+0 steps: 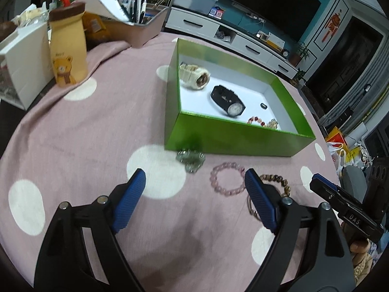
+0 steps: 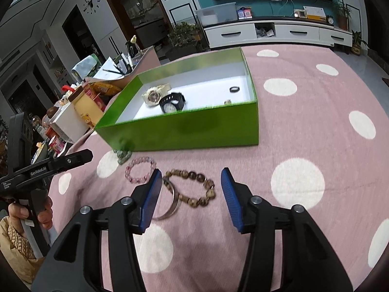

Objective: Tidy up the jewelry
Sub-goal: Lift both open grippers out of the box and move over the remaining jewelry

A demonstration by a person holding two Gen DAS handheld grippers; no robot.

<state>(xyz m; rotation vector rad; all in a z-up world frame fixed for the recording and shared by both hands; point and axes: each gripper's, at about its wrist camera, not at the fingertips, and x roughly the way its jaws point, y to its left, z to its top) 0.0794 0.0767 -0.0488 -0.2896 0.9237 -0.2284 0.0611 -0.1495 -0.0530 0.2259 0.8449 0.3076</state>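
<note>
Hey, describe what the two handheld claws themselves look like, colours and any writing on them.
Both are black plastic. The left claw and right claw have ribbed blue pads and silver pivot bolts. White lettering marks the bodies; one label reads GenRobot.AI. A tan quilted sleeve shows.

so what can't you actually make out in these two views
- Red bead bracelet and gold piece in the green box: left view, box front wall cuts them off.
- Silver bangle: right view, partly behind the right hand-held gripper; in the left view the left hand-held gripper hides most of it.
- Green trinket: blurred, shape unclear in both views.
- Small dark ring: too small for detail.
</note>
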